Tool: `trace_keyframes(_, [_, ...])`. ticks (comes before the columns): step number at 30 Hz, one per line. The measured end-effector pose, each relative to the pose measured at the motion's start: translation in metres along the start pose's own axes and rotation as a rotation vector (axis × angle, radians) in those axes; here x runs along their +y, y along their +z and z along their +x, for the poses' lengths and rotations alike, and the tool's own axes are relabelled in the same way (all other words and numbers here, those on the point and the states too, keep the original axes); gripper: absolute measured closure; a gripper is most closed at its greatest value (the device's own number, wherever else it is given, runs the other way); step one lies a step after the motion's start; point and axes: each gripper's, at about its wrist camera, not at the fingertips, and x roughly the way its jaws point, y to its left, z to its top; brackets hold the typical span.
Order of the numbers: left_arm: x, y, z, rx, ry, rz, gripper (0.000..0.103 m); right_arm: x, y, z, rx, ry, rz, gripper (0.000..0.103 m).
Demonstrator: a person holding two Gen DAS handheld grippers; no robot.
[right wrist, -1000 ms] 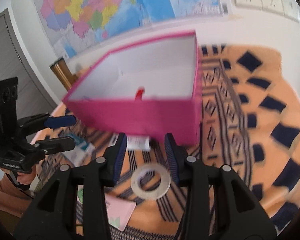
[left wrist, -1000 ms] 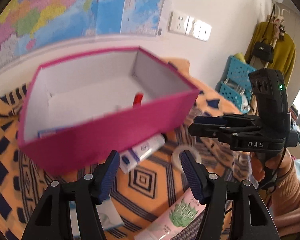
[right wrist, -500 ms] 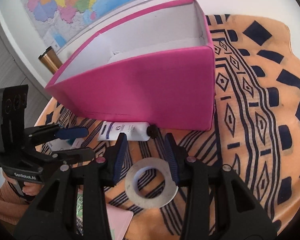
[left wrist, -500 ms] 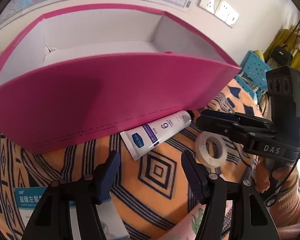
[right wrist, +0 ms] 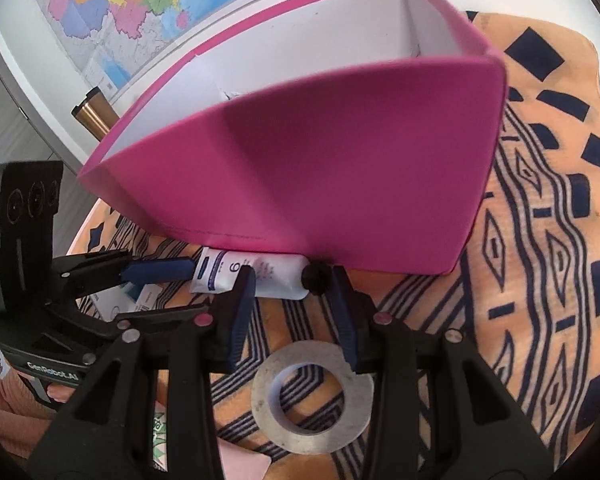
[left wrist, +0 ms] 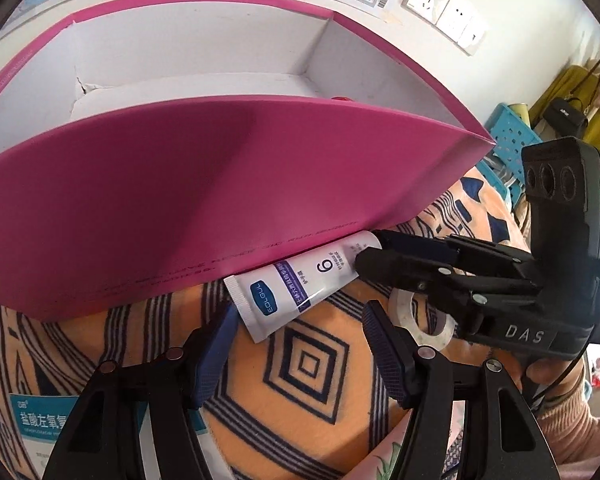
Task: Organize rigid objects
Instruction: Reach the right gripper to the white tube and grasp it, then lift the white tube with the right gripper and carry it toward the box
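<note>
Two handheld grippers converge on one white ointment tube [left wrist: 300, 286] that lies flat on the orange patterned cloth [left wrist: 312, 364] covering the surface, its long side tucked against the foot of the pink cardboard box [left wrist: 220, 184]. Box is open-topped with white inside walls; a small red item [left wrist: 340, 99] barely peeks over the near rim, rest of the contents hidden. Likely the bin for the loose items, which would explain the approach from the front.

Right gripper [right wrist: 292, 280]: jaws partly spread, straddling the tube's black cap [right wrist: 315, 278] end, one blue pad over the tube body, the other beside the cap. Pads look near the tube but I see no squeeze, so read as not yet pinching. Seen from the left wrist, the right gripper's fingertips sit at the cap end, right at the box wall.

Left gripper [left wrist: 296, 332]: jaws spread wider, empty, hovering just short of the tube's flat crimped end. Probably positioned to steady or stop the tube from sliding along the box.

A tape roll [right wrist: 312, 396] lies flat under the right gripper, untouched. A teal-and-white medicine carton [left wrist: 44, 420] sits at lower left, a pink tube with a leaf print [left wrist: 384, 456] at the bottom edge. All outside the box, so the sorting looks early.

Risk: the tube is wedged at the box base, so a closing pad may snag on the wall or shove the box.
</note>
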Motion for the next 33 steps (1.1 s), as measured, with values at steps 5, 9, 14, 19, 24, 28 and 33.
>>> trace_keyframes(5, [-0.003, 0.001, 0.002, -0.004, -0.029, -0.017, 0.037, 0.001, -0.002, -0.003, -0.01, -0.009, 0.002, 0.062])
trace_keyframes(9, [-0.005, -0.001, 0.001, -0.006, -0.025, -0.012, 0.037, 0.0, -0.006, -0.007, -0.017, -0.006, 0.014, 0.062])
trace_keyframes(14, [-0.009, -0.005, 0.0, -0.003, -0.036, -0.008, 0.037, 0.003, -0.009, -0.016, -0.035, -0.01, 0.013, 0.062])
trace_keyframes(19, [-0.014, -0.007, -0.004, -0.007, -0.046, -0.008, 0.037, 0.005, -0.01, -0.026, -0.052, -0.003, 0.022, 0.062])
trace_keyframes(24, [-0.02, -0.01, -0.015, -0.026, -0.049, 0.012, 0.037, 0.008, -0.012, -0.034, -0.064, -0.007, 0.013, 0.062])
trace_keyframes(28, [-0.025, -0.011, -0.024, -0.043, -0.046, 0.028, 0.037, 0.008, -0.014, -0.042, -0.079, -0.002, 0.015, 0.062])
trace_keyframes(33, [-0.034, -0.011, -0.031, -0.06, -0.034, 0.04, 0.037, 0.009, -0.015, -0.05, -0.09, -0.004, 0.011, 0.062])
